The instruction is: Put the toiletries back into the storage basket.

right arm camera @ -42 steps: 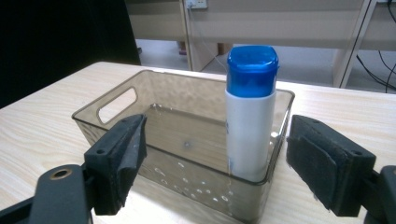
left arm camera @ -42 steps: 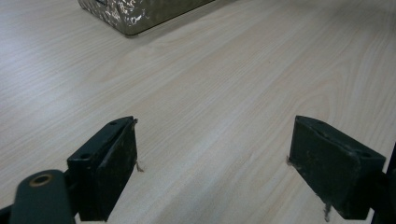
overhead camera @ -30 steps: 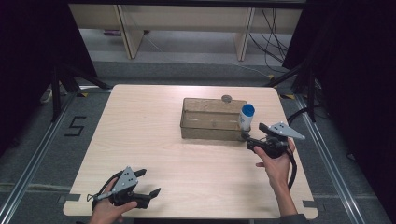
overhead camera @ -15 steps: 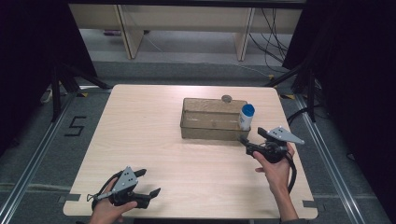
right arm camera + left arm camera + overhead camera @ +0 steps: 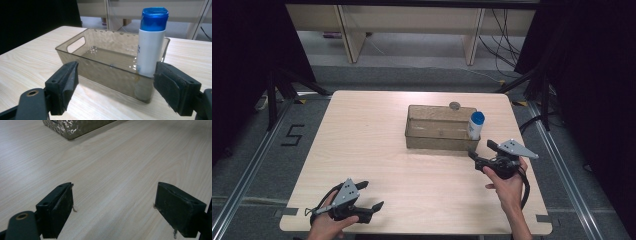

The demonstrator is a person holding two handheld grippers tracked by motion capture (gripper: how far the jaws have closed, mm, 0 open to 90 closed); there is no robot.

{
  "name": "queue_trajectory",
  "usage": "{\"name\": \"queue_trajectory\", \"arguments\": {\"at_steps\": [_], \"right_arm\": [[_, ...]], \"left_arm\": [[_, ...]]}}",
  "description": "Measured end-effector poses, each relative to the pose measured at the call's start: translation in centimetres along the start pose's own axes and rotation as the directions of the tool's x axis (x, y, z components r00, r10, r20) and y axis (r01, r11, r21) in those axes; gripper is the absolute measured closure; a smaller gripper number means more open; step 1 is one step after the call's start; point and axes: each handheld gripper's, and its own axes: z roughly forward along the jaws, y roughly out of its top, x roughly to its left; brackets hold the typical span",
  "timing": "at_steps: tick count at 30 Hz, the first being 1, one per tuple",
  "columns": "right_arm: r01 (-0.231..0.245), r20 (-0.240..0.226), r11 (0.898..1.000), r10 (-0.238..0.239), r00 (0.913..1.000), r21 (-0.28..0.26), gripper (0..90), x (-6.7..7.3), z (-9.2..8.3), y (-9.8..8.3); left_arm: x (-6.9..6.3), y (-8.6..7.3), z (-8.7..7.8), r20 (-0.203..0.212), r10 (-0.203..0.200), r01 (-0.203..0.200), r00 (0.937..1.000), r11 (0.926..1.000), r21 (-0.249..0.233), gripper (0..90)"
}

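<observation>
The table (image 5: 377, 150), pale wood, carried one fixture: a translucent brown bin (image 5: 441, 128) set right of centre toward the far edge, its long side facing the person. That position put it within reach of the right hand without crossing the body. One handle cutout showed in its end wall in the right gripper view. A small round grey object (image 5: 455, 105) lay on the table at the bin's far rim; its nature could not be determined.

The white bottle (image 5: 150, 47) with the blue cap stood upright inside the bin, in its near right corner, against the wall. Standing upright there, its cap and upper body rose above the rim, which in the inspector's judgement left it easy to grasp from the side or above. The rest of the bin's floor appeared bare.

The right gripper (image 5: 483, 151) was held just off the bin's near right corner, above the table, pointing toward the bottle. The forearm came in from the near edge and the hand wrapped the grip from below. Its jaws stood wide with nothing between the pads; the bottle was framed between them but well ahead, untouched.

The left gripper (image 5: 371, 195) lay low at the near left edge, well apart from the bin, aimed across bare table. Its jaws were likewise wide and empty. It appeared parked, taking no part in the work.
</observation>
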Motion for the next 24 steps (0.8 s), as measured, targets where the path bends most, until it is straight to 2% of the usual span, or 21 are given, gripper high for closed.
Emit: {"name": "queue_trajectory", "arguments": {"at_steps": [1, 3, 4, 7, 8, 12, 13, 14, 15, 16, 17, 18, 20, 24], "right_arm": [[-0.014, -0.006, 1.0, 0.014, 0.9999, 0.008, 21.1, 0.2, -0.2, 0.0], [0.014, -0.011, 1.0, -0.014, 0.9998, -0.006, 21.1, 0.2, -0.2, -0.2], [-0.002, -0.013, 1.0, 0.002, 0.9999, 0.002, 21.1, 0.3, -0.3, -0.2], [0.003, -0.014, 1.0, -0.003, 0.9999, 0.006, 21.2, 0.4, -0.3, -0.4], [-0.01, -0.013, 1.0, 0.011, 0.9999, 0.014, 21.1, 0.5, -0.4, -0.5], [0.007, -0.014, 1.0, -0.007, 0.9999, 0.009, 21.2, 0.4, -0.5, -0.6], [-0.008, -0.02, 1.0, 0.008, 0.9998, 0.011, 21.1, 0.6, -0.6, -0.7], [0.001, -0.017, 1.0, -0.001, 0.9999, 0.015, 21.0, 0.6, -0.8, -0.6], [-0.021, -0.026, 1.0, 0.022, 0.9994, 0.014, 20.7, 0.7, -0.8, -0.7], [0.004, -0.024, 1.0, -0.004, 0.9997, 0.012, 20.1, 0.6, -0.9, -0.7], [0.004, -0.024, 1.0, -0.004, 0.9997, 0.012, 20.1, 0.6, -0.9, -0.7], [-0.023, -0.031, 1.0, 0.024, 0.9992, 0.02, 18.3, 0.8, -1.0, -0.8], [-0.025, -0.03, 0.999, 0.026, 0.9992, 0.023, 17.6, 0.9, -1.1, -0.9], [0.001, -0.036, 1.0, 0.0, 0.9993, 0.008, 15.5, 0.9, -1.3, -1.1]], "left_arm": [[0.0, 0.0, 0.0, -0.001, 0.001, -0.001, 1.0, 1.0, 0.002, 14.7], [0.0, 0.0, 0.0, -0.001, 0.0, 0.0, 1.0, 1.0, 0.002, 14.7], [0.0, 0.0, 0.0, 0.004, -0.001, 0.001, 1.0, 1.0, -0.005, 14.6], [0.1, 0.0, 0.0, 0.008, 0.0, 0.0, 1.0, 1.0, -0.001, 14.7], [0.0, 0.0, 0.0, 0.002, -0.001, 0.001, 1.0, 1.0, -0.004, 14.7], [0.0, 0.0, 0.0, 0.005, 0.0, 0.0, 1.0, 1.0, -0.007, 14.6], [0.1, 0.0, 0.0, 0.005, -0.001, 0.001, 1.0, 1.0, -0.007, 14.7], [0.1, 0.0, 0.0, 0.001, -0.002, 0.002, 1.0, 1.0, -0.005, 14.7], [0.1, 0.0, 0.0, 0.007, -0.005, 0.005, 1.0, 1.0, -0.004, 14.7], [0.0, 0.0, 0.0, 0.0, -0.001, 0.001, 1.0, 1.0, -0.006, 14.7], [0.0, 0.0, 0.0, 0.0, -0.001, 0.001, 1.0, 1.0, -0.006, 14.7], [0.0, 0.0, 0.0, 0.002, 0.0, 0.0, 1.0, 1.0, -0.005, 14.7], [0.1, 0.0, 0.0, 0.0, -0.001, 0.001, 1.0, 1.0, -0.004, 14.7], [0.1, 0.0, 0.0, 0.0, -0.003, 0.003, 1.0, 1.0, -0.006, 14.7]]}}
